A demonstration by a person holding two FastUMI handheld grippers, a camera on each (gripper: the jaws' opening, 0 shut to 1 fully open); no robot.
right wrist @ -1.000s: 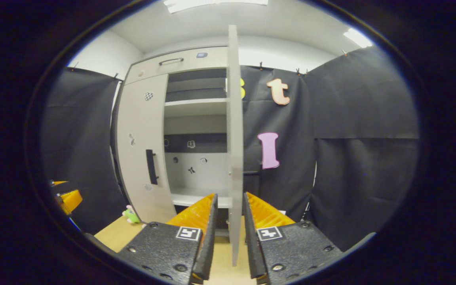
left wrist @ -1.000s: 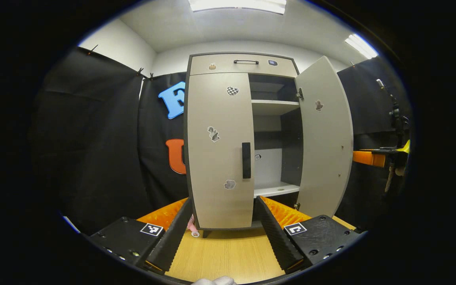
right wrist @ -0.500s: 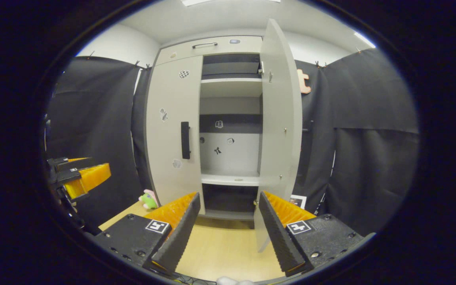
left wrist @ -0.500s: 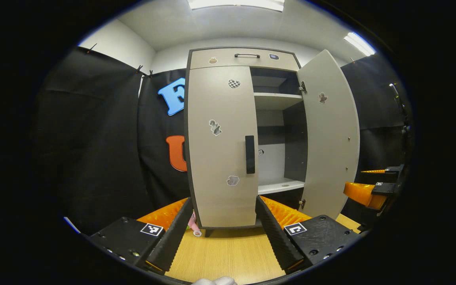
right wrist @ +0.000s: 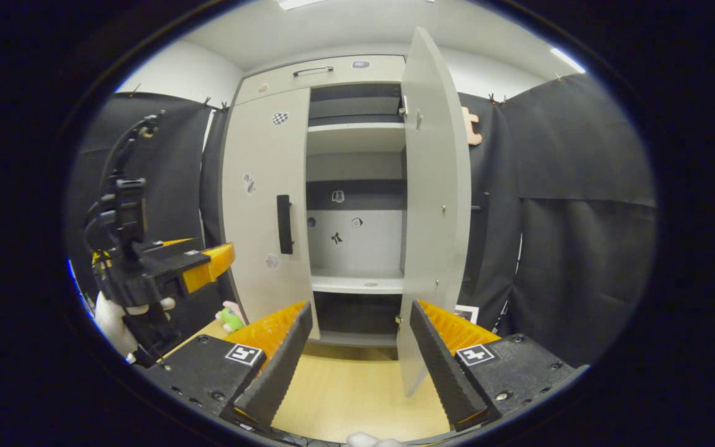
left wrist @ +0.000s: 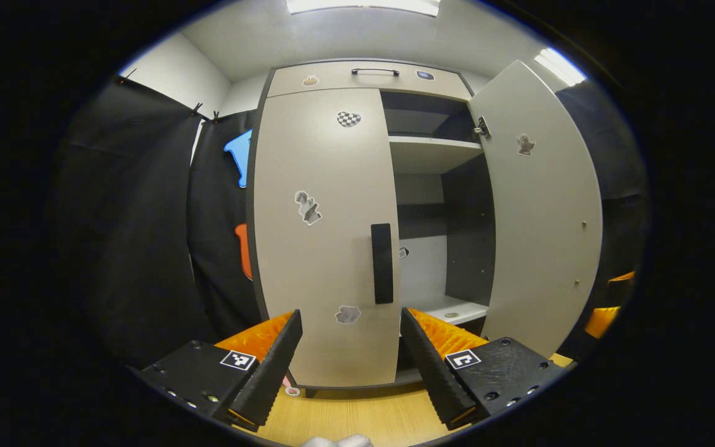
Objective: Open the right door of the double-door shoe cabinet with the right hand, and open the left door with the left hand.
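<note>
Wooden floor [right wrist: 345, 397], shoe cabinet [right wrist: 357, 71] shelves bare, both grippers spread, holding nothing

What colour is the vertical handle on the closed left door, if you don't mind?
Black; the vertical bar handle shows best in the left gripper view.

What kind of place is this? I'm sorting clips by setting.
Probably a staged recording booth, not a home: black cloth hangs as the walls, a lone shoe cabinet stands on a wooden floor, and strip lights run overhead.
</note>
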